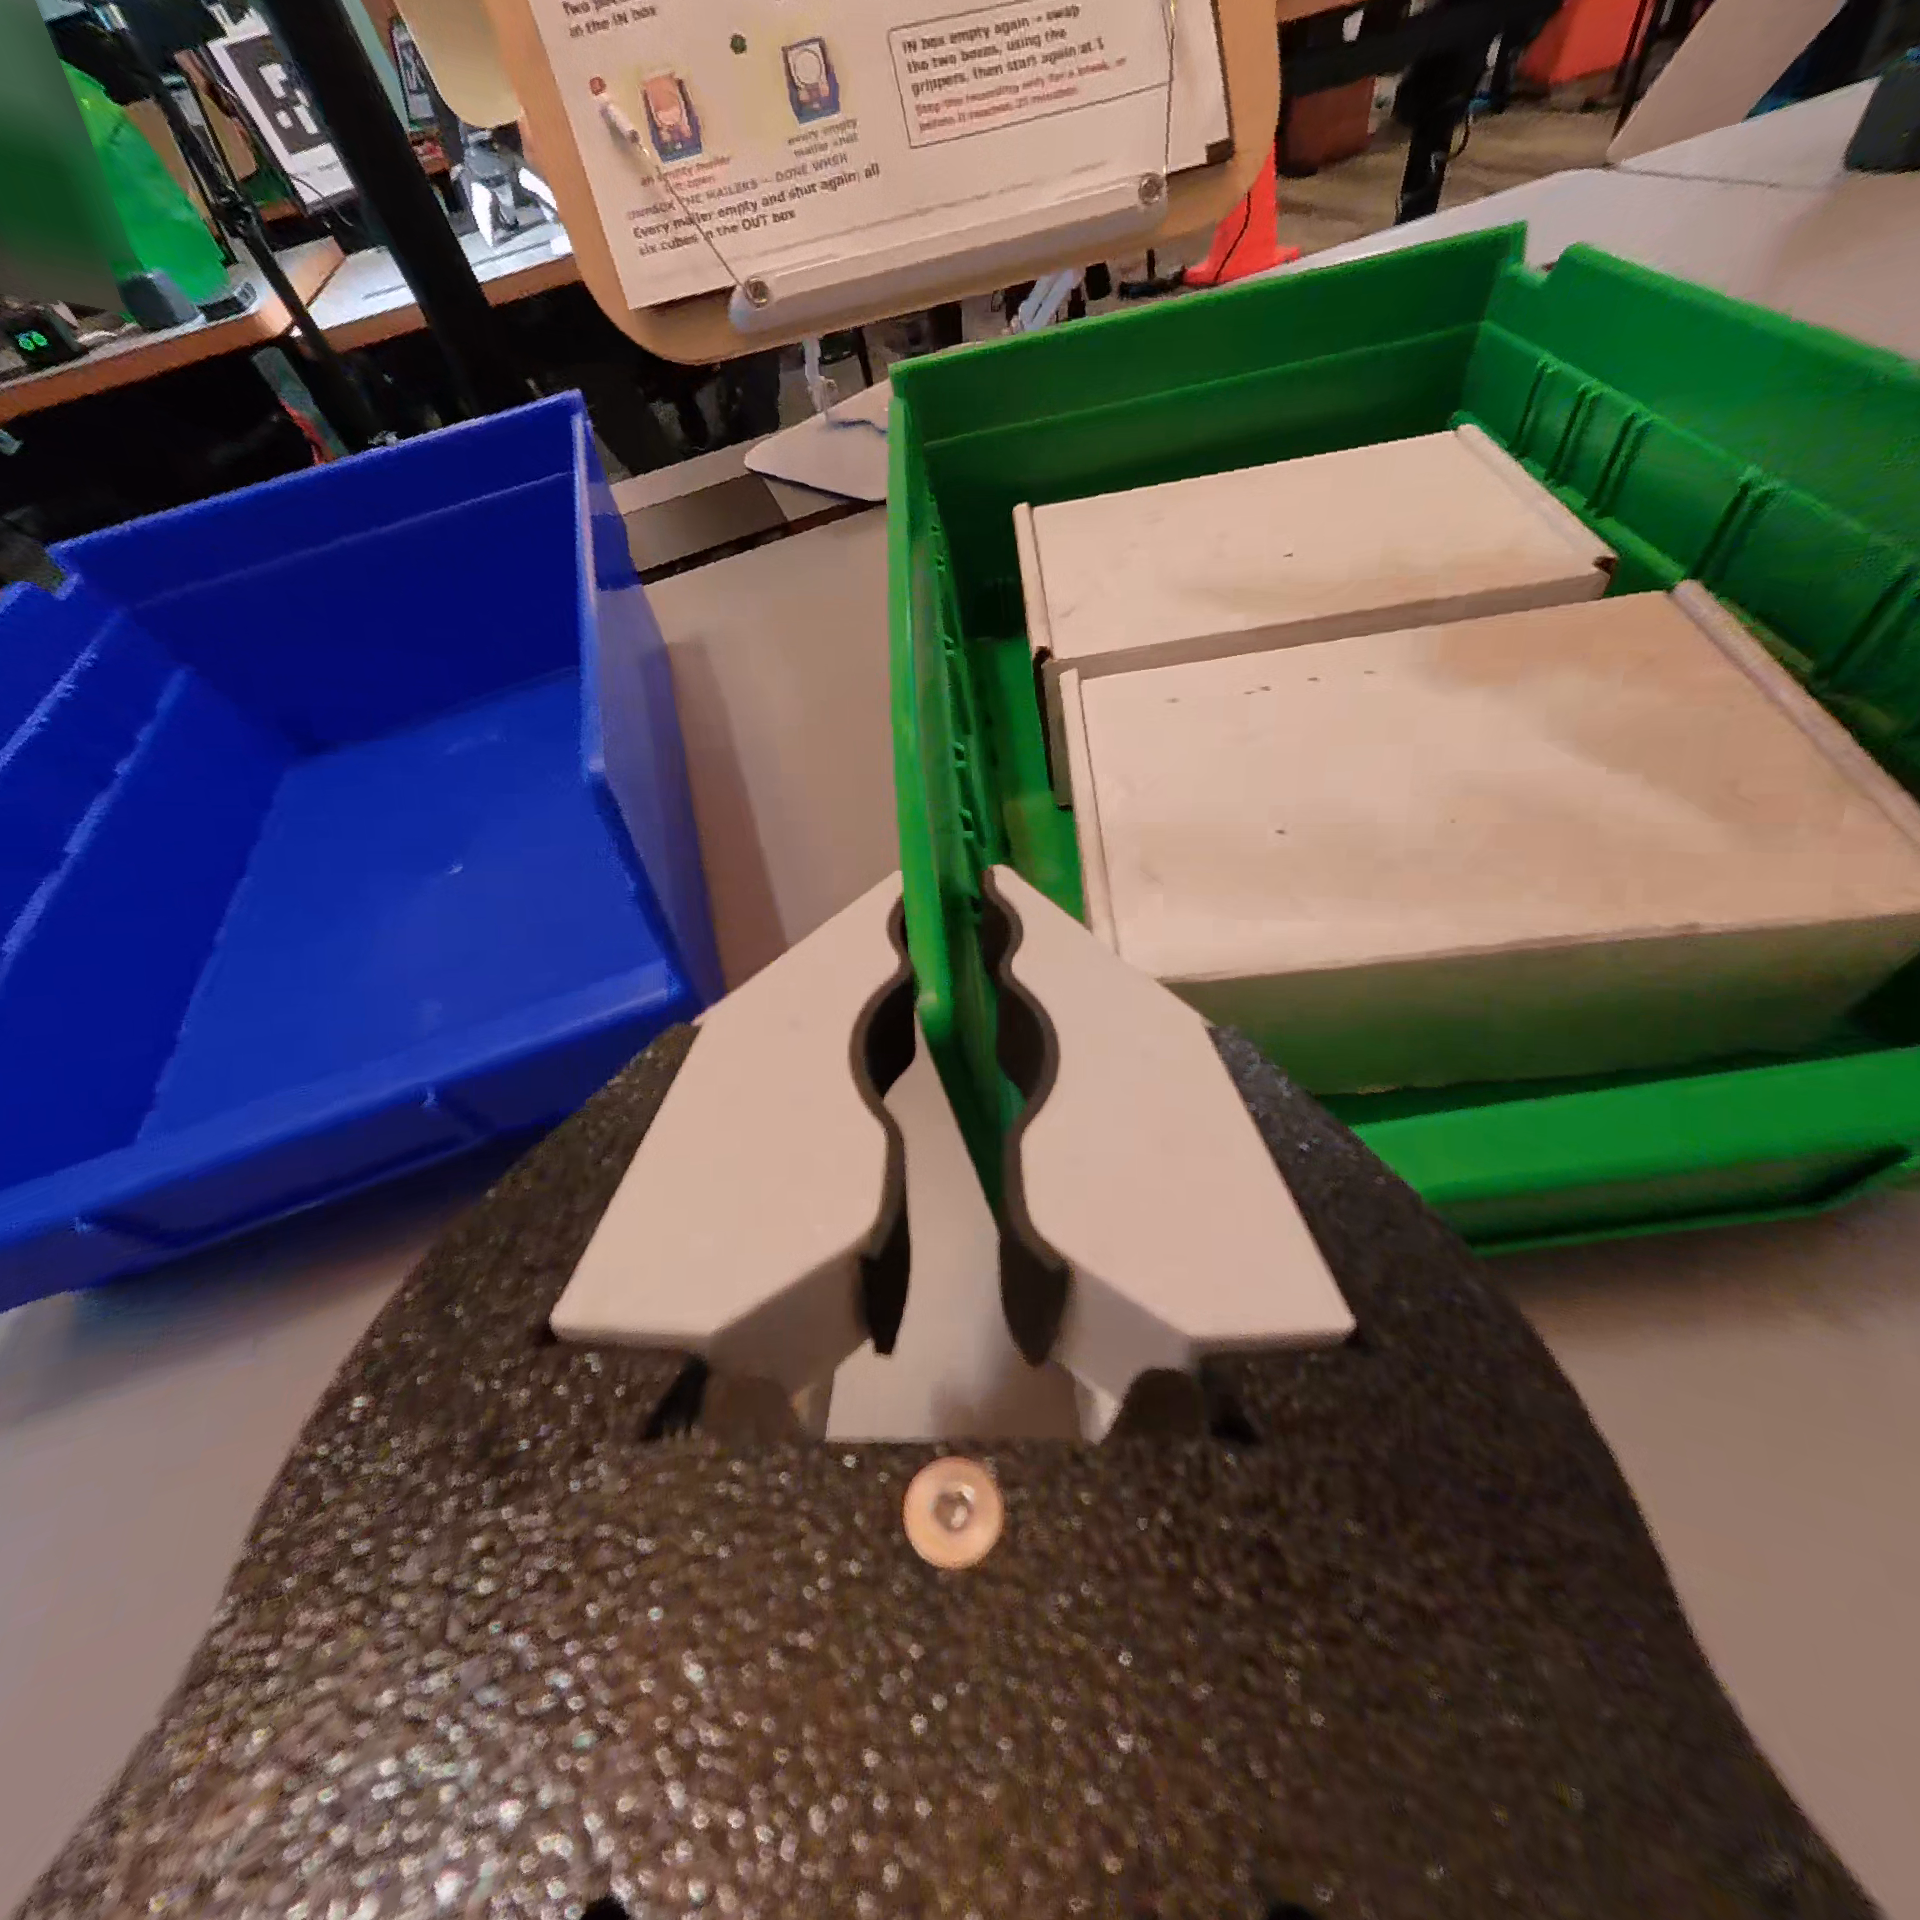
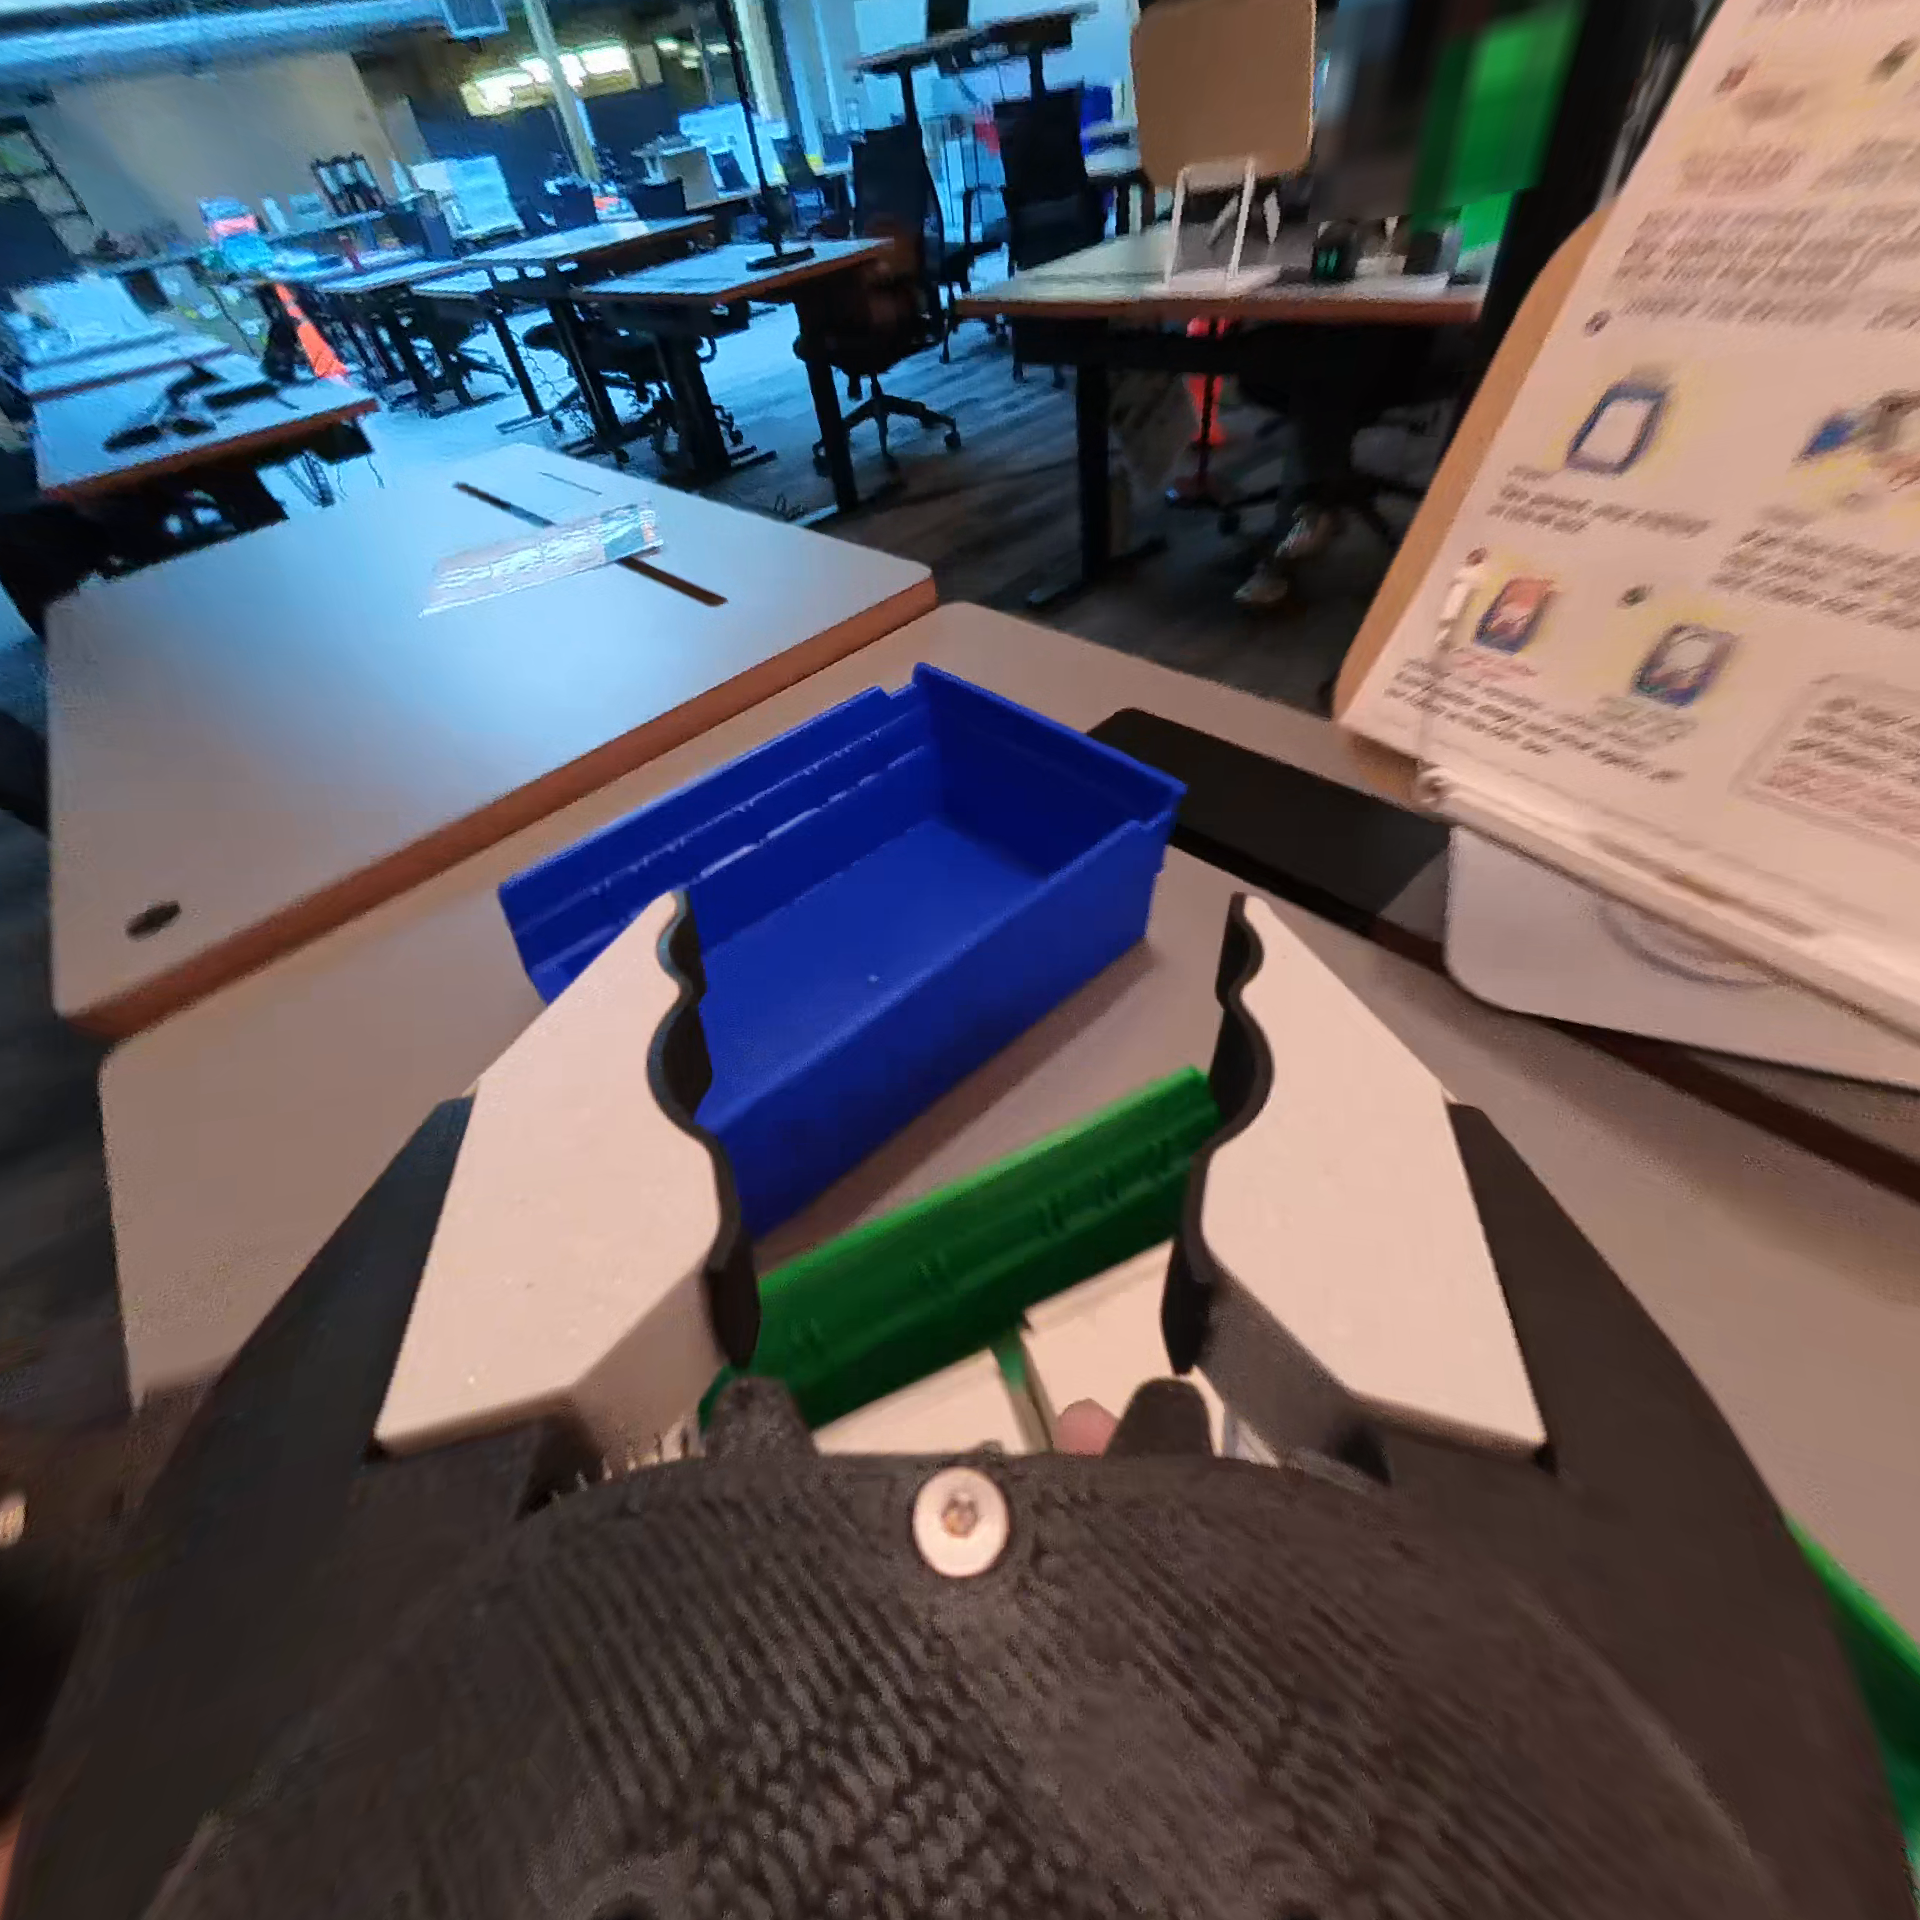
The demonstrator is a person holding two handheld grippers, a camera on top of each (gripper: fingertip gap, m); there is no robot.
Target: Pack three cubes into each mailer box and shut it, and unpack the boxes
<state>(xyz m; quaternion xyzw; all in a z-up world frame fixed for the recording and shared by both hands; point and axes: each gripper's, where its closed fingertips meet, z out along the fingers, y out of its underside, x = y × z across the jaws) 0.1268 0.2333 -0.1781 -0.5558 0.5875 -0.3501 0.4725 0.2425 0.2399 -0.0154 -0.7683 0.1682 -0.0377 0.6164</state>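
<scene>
Two shut white mailer boxes lie in the green bin [image 1: 1195, 343], one near [image 1: 1455, 790] and one farther back [image 1: 1299, 540]. My left gripper [image 1: 943, 894] is shut on the green bin's left wall at its near corner. The blue bin [image 1: 364, 831] stands empty to the left. In the right wrist view my right gripper [image 2: 958, 925] is open and empty, hovering over the green bin's wall [image 2: 966, 1268] and pointing towards the blue bin [image 2: 1039, 748]. A strip of a white mailer box [image 2: 1101, 1340] shows under it. No cubes are in view.
An instruction board on a stand [image 1: 883, 156] rises behind the bins and shows at the right in the right wrist view [image 2: 1714, 520]. A grey strip of table [image 1: 769, 727] separates the bins. Other desks [image 2: 312, 675] and chairs stand beyond the table edge.
</scene>
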